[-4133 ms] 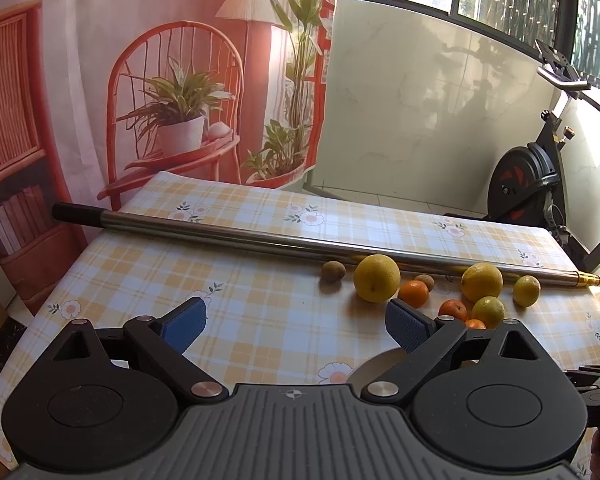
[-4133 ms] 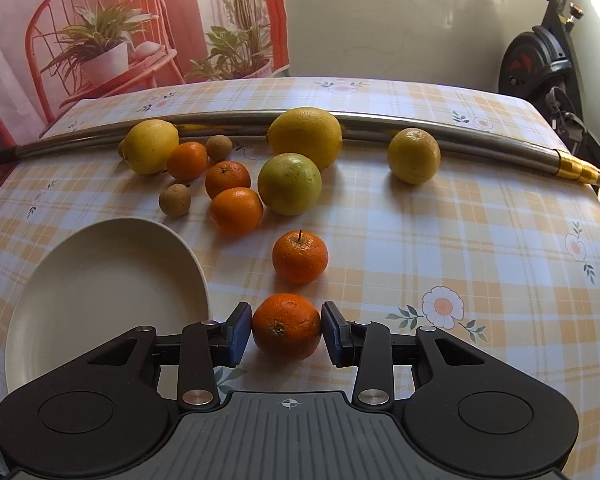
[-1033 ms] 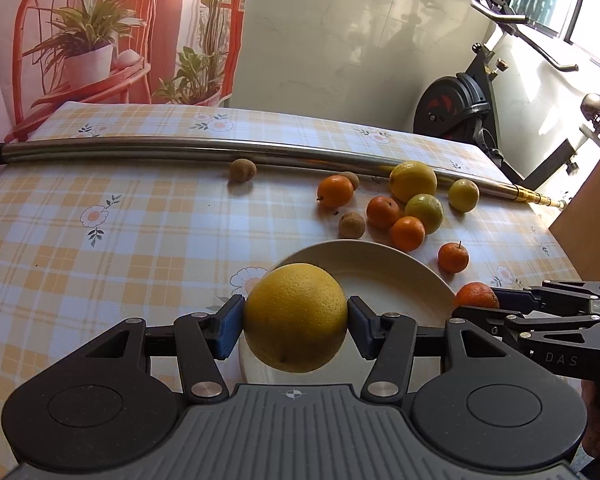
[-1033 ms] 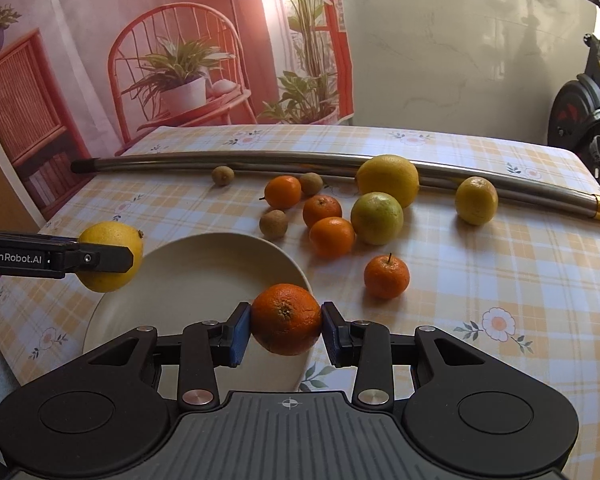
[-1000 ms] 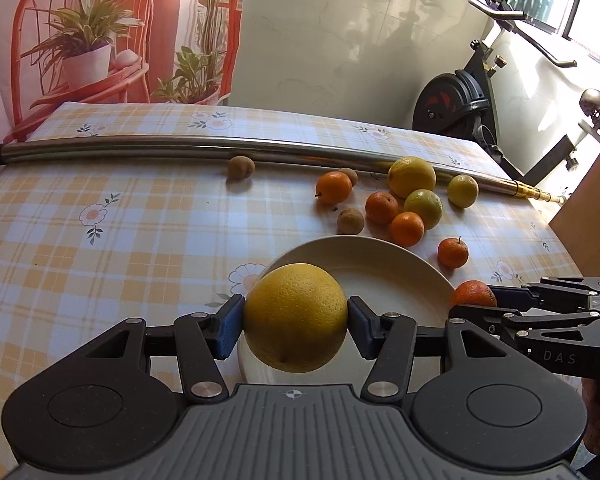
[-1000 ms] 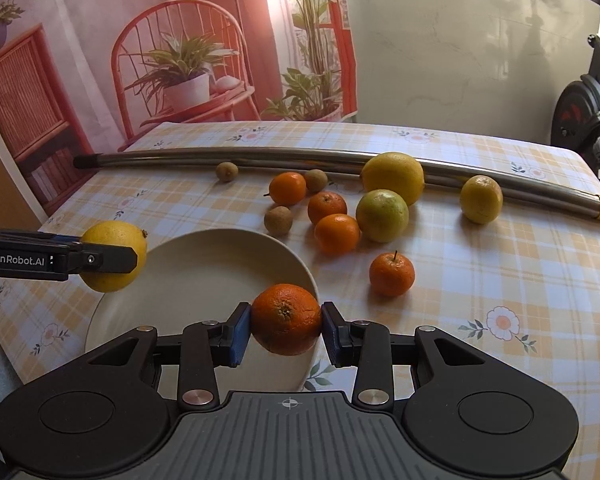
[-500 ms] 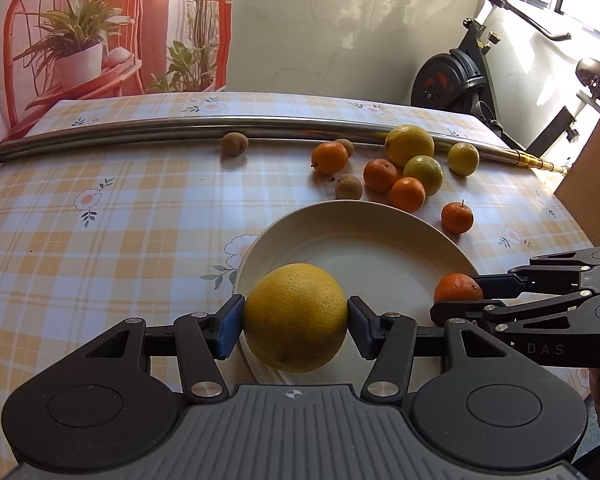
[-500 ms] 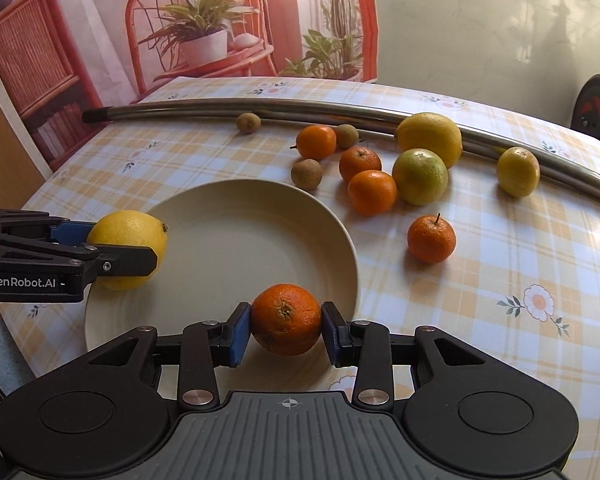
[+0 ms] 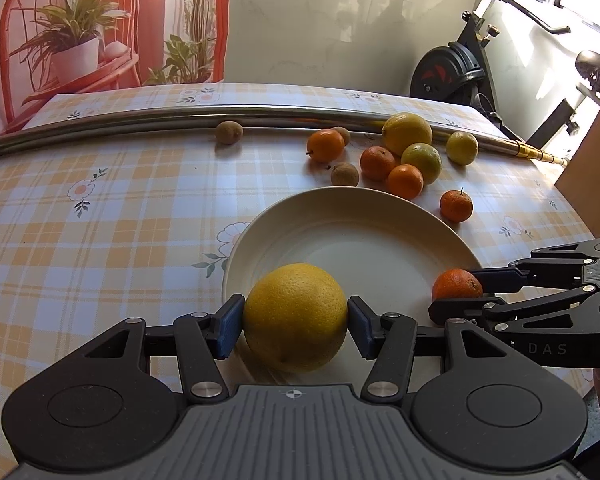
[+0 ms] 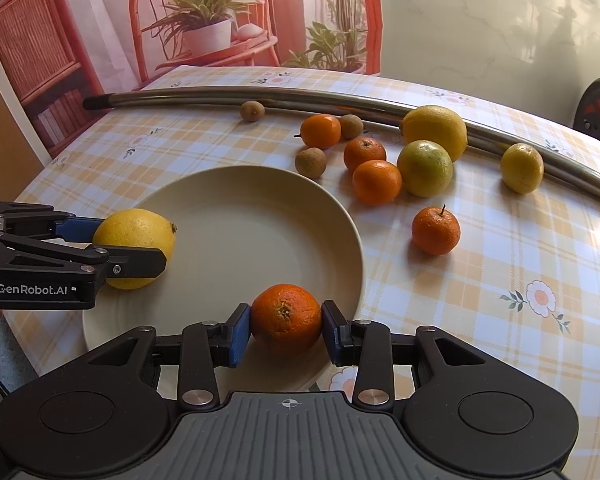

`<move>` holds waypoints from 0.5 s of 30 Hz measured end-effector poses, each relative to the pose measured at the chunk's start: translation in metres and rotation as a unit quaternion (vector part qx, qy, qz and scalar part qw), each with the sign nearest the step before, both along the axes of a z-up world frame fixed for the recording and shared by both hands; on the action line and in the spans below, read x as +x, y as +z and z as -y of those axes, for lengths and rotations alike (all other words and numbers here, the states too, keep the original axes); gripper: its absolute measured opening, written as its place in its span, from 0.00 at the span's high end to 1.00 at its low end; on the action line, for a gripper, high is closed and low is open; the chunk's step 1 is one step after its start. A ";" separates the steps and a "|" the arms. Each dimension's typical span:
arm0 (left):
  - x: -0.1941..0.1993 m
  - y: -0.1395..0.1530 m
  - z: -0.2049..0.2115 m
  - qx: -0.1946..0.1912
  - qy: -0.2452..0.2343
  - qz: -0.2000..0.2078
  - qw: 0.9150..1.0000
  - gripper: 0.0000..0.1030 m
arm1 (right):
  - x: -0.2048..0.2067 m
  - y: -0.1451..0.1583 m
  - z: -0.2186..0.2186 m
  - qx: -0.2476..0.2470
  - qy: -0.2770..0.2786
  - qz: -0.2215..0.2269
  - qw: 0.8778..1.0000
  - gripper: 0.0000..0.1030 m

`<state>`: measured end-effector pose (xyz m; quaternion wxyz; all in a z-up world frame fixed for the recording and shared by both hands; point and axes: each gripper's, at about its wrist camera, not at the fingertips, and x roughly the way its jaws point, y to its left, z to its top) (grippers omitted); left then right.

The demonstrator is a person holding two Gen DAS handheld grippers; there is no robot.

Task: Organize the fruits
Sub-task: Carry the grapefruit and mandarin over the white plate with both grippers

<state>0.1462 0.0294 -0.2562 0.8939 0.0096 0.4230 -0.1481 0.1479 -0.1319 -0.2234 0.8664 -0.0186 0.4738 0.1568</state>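
Note:
My left gripper [image 9: 296, 326] is shut on a big yellow citrus [image 9: 296, 316] and holds it over the near left rim of the cream plate [image 9: 340, 216]. My right gripper [image 10: 286, 330] is shut on an orange mandarin [image 10: 286, 316] over the plate's [image 10: 228, 216] near right rim. Each gripper shows in the other's view: the right one [image 9: 466, 294] with its mandarin [image 9: 456, 284], the left one [image 10: 116, 246] with its citrus [image 10: 138, 236]. The plate holds nothing.
Several loose mandarins, yellow and green citrus and small brown fruits lie beyond the plate, such as a mandarin [image 10: 436, 230] and a greenish citrus [image 10: 424, 168]. A long steel pole [image 10: 300, 98] lies across the far side of the checked tablecloth. An exercise bike stands beyond the table at the right.
Both grippers have come forward and down over the plate, each still holding its fruit. Earlier, the left gripper was open and empty; it now holds the yellow citrus.

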 end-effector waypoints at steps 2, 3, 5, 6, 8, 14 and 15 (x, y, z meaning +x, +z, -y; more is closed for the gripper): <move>0.000 0.000 0.001 0.001 0.001 0.000 1.000 0.43 | 0.000 0.000 0.000 0.000 0.000 0.000 1.000 0.66; -0.001 0.000 0.001 0.001 0.001 0.000 1.000 0.43 | 0.000 0.000 -0.001 -0.001 -0.001 0.000 1.000 0.66; -0.001 0.001 0.001 -0.001 0.004 0.000 1.000 0.43 | -0.001 0.000 -0.001 -0.001 0.000 0.000 1.000 0.66; -0.002 0.001 0.000 -0.003 0.005 0.000 1.000 0.43 | -0.001 0.001 -0.001 -0.001 0.001 0.000 1.000 0.66; -0.002 0.002 -0.001 -0.006 0.007 0.000 1.000 0.43 | -0.002 0.001 -0.001 0.000 0.002 0.000 1.000 0.66; -0.005 0.007 -0.002 -0.008 0.012 0.011 1.000 0.40 | -0.005 0.004 0.002 0.009 -0.002 0.001 1.000 0.65; -0.005 0.008 -0.002 -0.009 0.013 0.013 1.000 0.39 | -0.006 0.005 0.002 0.010 -0.002 0.003 1.000 0.65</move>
